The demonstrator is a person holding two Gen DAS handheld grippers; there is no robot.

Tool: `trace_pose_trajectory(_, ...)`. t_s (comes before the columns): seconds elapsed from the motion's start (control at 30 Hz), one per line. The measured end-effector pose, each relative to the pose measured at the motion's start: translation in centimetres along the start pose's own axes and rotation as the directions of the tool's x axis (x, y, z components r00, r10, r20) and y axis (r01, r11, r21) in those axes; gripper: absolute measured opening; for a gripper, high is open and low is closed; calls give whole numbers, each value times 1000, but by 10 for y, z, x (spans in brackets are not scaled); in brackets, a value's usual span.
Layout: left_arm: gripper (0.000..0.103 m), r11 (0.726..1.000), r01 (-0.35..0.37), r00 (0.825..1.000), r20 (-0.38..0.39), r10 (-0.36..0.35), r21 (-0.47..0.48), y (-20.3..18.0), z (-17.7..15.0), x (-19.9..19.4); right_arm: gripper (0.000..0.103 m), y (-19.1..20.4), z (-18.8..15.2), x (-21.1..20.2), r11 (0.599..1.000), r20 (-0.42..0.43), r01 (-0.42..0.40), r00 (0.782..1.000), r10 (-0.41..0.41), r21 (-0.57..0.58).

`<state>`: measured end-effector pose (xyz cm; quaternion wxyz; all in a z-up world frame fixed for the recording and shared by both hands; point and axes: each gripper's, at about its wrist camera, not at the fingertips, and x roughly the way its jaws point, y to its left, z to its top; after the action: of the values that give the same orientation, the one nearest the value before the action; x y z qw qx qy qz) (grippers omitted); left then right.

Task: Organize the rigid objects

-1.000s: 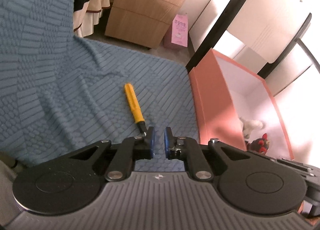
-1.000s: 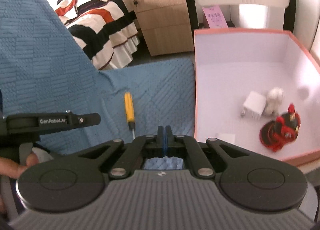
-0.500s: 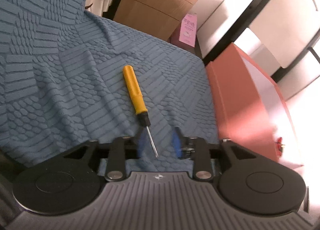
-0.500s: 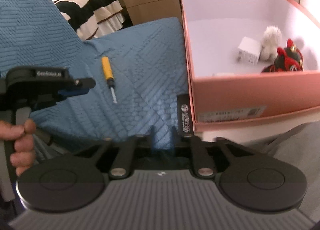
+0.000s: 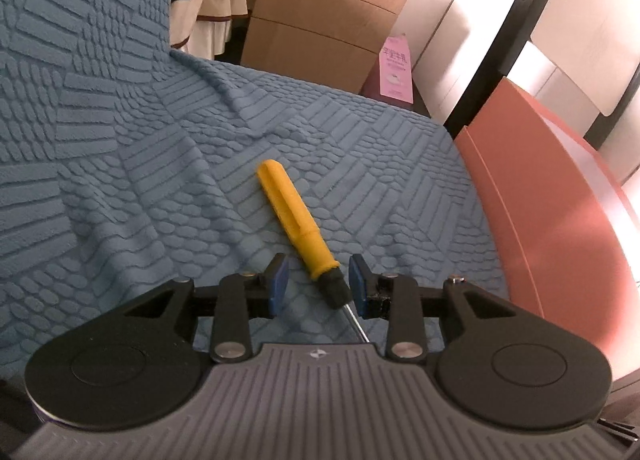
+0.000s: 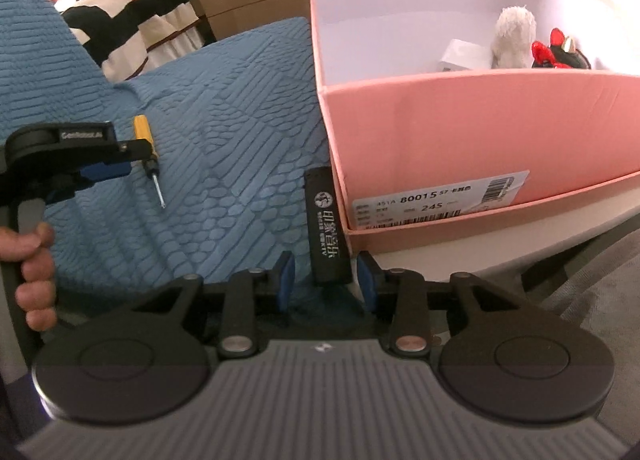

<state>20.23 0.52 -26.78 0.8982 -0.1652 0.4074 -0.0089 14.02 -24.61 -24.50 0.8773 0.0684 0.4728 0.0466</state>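
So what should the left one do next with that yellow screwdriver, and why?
Probably close its fingers. The left gripper is open, and the yellow-handled screwdriver lying on the blue textured cover has its black collar between the blue pads, untouched.

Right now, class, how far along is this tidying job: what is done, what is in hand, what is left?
Done: a white block, fluffy toy and red figure lie in the pink box. In hand: the open left gripper straddles the yellow screwdriver; the open right gripper straddles the black lighter. Left: gripping and boxing both.
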Motion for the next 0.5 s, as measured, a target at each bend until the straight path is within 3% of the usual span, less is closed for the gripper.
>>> trace_pose_trajectory(0.1,38,1000,9,1000,-2,-9,-7,3,1,1,37,3,-1,1,1000,5,11,1000,-11,-17)
trace_pose_trajectory(0.17,38,1000,1,1000,0,-1,1,1,2,4,26,6,-2,0,999,1,32,999,-32,-42)
trace_pose_trajectory(0.5,38,1000,-4,1000,-1,4,15,0,1,3,25,23,-2,-5,998,-13,-2,1000,1,-63)
